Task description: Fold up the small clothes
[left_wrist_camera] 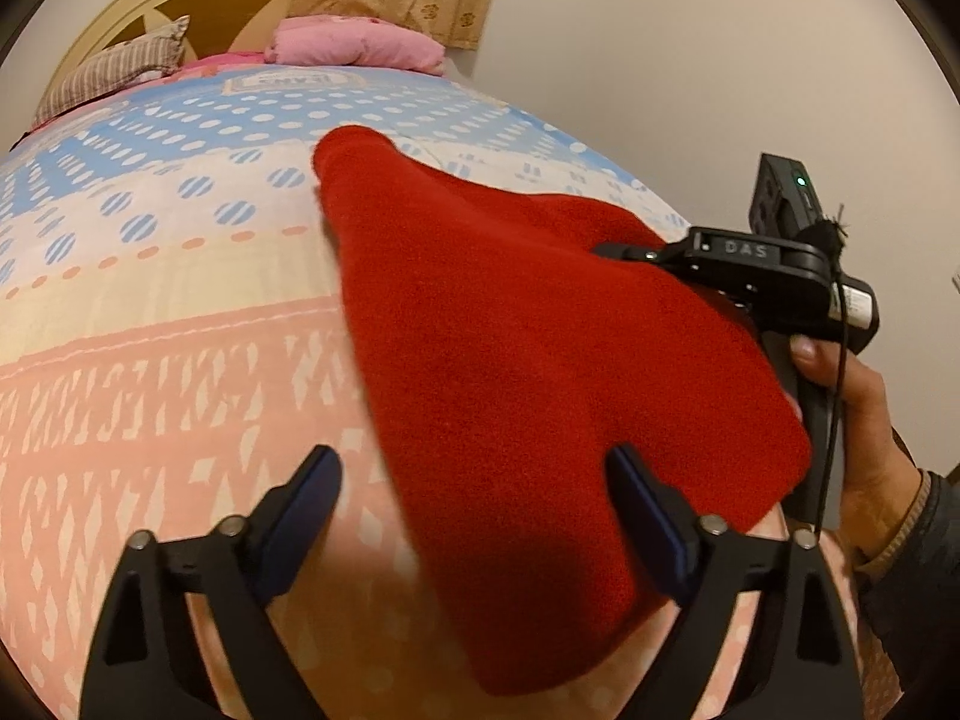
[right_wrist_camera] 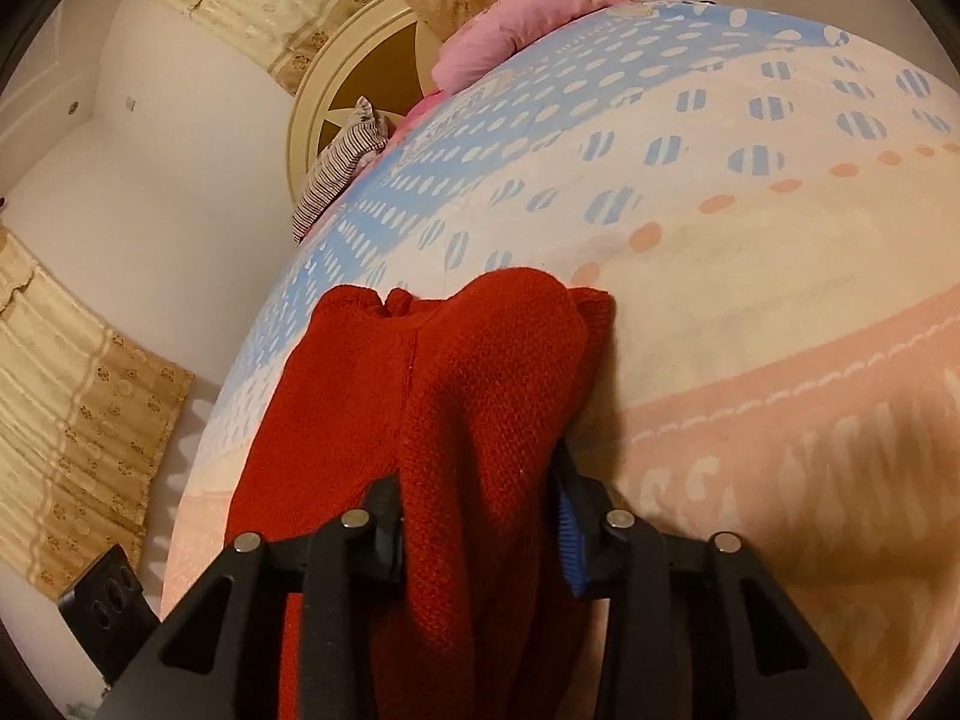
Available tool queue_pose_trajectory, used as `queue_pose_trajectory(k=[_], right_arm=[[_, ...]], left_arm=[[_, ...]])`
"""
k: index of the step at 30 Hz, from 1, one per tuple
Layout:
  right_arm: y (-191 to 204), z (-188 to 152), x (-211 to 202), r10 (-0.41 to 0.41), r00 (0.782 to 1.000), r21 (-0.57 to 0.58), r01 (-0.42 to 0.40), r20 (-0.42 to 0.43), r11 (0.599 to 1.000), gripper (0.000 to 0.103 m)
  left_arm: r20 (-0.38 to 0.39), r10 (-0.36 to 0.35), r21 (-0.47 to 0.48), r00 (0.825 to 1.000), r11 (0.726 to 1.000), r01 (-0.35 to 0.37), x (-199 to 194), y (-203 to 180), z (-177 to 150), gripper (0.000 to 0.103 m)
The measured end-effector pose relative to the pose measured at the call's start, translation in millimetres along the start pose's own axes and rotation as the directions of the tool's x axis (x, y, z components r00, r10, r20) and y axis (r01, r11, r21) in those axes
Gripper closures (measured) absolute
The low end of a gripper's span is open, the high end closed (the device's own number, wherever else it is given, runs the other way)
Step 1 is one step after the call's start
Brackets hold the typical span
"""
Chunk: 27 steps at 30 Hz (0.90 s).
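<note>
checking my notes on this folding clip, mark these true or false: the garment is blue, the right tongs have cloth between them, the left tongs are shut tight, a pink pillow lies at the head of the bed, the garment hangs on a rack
1. The garment is blue. False: the knitted garment is red.
2. The right tongs have cloth between them. True: red knit is bunched between them.
3. The left tongs are shut tight. False: they stand wide apart, with a flap of the garment lying between them.
4. A pink pillow lies at the head of the bed. True.
5. The garment hangs on a rack. False: it lies on the patterned bedsheet.
</note>
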State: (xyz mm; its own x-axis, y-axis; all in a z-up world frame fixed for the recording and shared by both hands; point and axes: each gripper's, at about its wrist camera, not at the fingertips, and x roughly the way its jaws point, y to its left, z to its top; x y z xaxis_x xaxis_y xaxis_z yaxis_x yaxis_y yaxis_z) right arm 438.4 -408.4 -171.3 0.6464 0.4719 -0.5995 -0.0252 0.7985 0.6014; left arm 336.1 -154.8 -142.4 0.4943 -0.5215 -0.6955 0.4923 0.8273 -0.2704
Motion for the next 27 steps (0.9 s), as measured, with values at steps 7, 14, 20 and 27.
queue_pose_trajectory(k=[7,14,20,27], right_arm=[[20,-8,-14,-0.063,0.997,-0.05,0.065,0.037,0.997,0.074],[39,-16,-39,-0.039,0.997,-0.074,0.044,0.063,0.996,0.075],[71,-30,-51,0.0,0.998,-0.123,0.008,0.058,0.992,0.075],[112,-53,-51,0.063,0.997,-0.159,-0.056,0.038,0.986,0.075]], left_arm=[[-0.007,-0.01,0.036,1.0,0.999,0.01,-10,-12,-1,0.048],[0.012,0.034,0.063,0.999,0.997,-0.035,-33,-19,-4,0.061],[0.06,0.067,0.075,0.996,0.995,-0.072,-66,-18,-15,0.062],[0.097,0.095,0.048,0.991,0.994,-0.1,-105,2,-31,0.062]])
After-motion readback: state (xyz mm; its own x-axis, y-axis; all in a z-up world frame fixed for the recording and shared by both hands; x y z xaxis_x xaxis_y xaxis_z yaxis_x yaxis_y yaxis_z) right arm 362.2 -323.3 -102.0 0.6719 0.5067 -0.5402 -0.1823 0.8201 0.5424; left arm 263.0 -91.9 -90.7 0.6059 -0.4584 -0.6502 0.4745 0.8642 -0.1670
